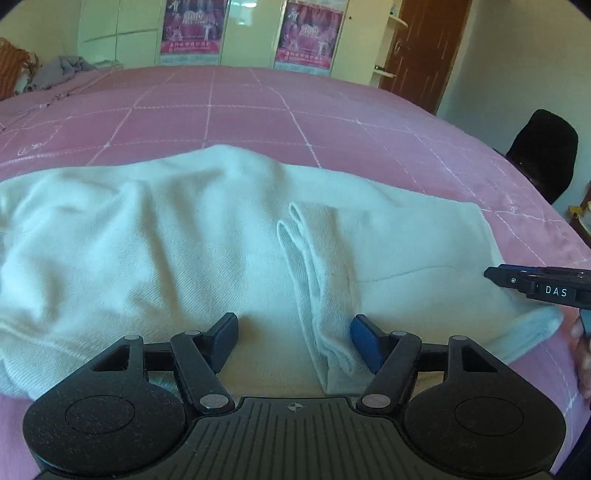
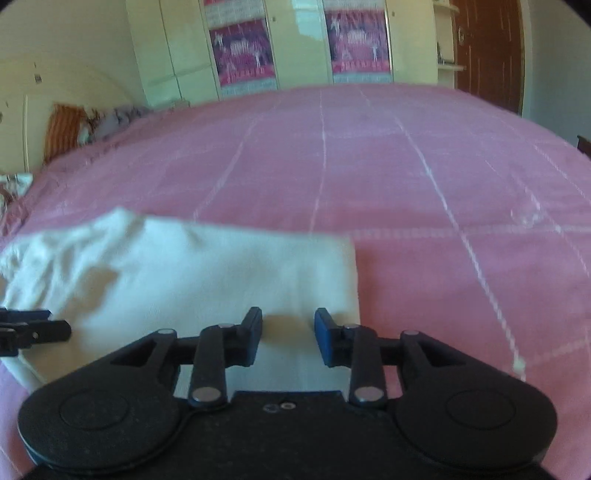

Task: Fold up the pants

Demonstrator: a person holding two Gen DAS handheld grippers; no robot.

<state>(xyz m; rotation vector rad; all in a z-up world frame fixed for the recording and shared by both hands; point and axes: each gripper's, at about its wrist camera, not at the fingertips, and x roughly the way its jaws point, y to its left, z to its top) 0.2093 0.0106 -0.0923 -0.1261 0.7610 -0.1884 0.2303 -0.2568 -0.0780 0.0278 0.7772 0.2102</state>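
White pants point(image 1: 184, 236) lie folded across the near part of a pink bed point(image 1: 258, 107). A narrow folded strip of the cloth point(image 1: 317, 280) runs toward me. My left gripper point(image 1: 293, 325) is open just above the pants, its right finger beside that strip. My right gripper point(image 2: 288, 325) is open over the right end of the pants point(image 2: 207, 269), near their right edge. The right gripper also shows at the right edge of the left wrist view point(image 1: 535, 286), and the left gripper's tip at the left edge of the right wrist view point(image 2: 33, 330).
The pink checked bedspread point(image 2: 406, 177) stretches far beyond and to the right of the pants. Crumpled grey clothes point(image 1: 61, 72) and an orange pillow point(image 2: 64, 129) lie at the far left. A black chair point(image 1: 543, 151) stands right of the bed. Wardrobes point(image 1: 243, 33) with posters and a brown door point(image 2: 487, 51) stand behind.
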